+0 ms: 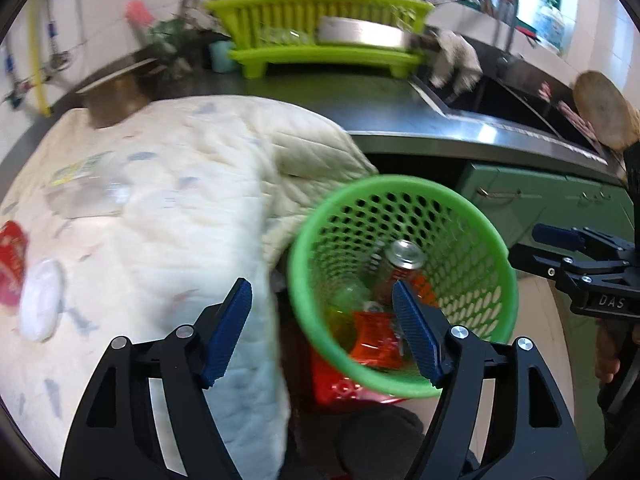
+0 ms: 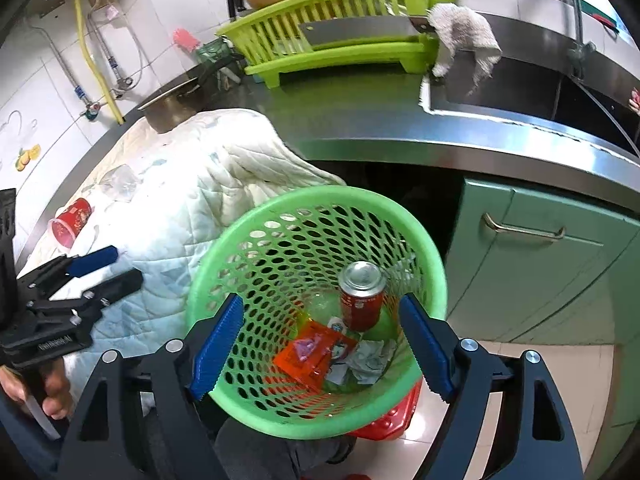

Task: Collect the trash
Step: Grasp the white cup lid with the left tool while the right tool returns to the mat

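A green perforated trash basket (image 2: 256,240) stands on a red stool beside the counter; it also shows in the left wrist view (image 1: 472,240). In it lie a red soda can (image 2: 362,294), an orange wrapper (image 2: 310,354) and crumpled paper (image 2: 370,360). On the quilted cloth (image 2: 192,184) lie a red paper cup (image 2: 70,220) and clear plastic (image 2: 120,180). The left wrist view shows the cup (image 1: 10,264), a white lid (image 1: 40,300) and a clear bottle (image 1: 84,184). My right gripper (image 2: 320,346) is open and empty above the basket. My left gripper (image 1: 322,330) is open and empty at the basket's left rim.
A lime dish rack (image 2: 340,36) with a cleaver stands at the back of the steel counter (image 2: 400,136). A sink (image 2: 540,92) with a rag (image 2: 464,36) is at the right. A metal pot (image 2: 172,108) sits behind the cloth. Green cabinet doors (image 2: 532,260) are below.
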